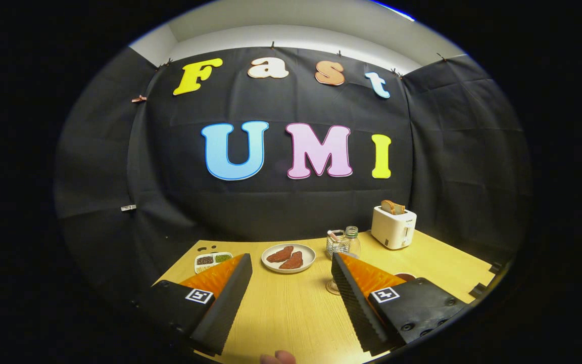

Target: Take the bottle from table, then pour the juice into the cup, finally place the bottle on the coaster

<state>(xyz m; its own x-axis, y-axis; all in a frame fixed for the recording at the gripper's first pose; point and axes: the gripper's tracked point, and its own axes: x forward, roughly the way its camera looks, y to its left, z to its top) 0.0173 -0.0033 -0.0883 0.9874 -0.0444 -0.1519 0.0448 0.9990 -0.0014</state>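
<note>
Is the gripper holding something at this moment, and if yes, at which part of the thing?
Nothing is held. The gripper is open, with only bare table between its fingers. The bottle stands beyond the right finger, untouched.

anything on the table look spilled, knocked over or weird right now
Nothing stands out. The bottle, toaster and plate sit upright on the table with no spill showing. The hand-held gripper is open above bare tabletop. The glass behind its right finger is partly hidden.

Bench [291, 313] carries white toaster [393, 227] (bread slice in slot), plate [288, 258] with two brown pieces, divided condiment tray [212, 261], wire rack [338, 243].
</note>
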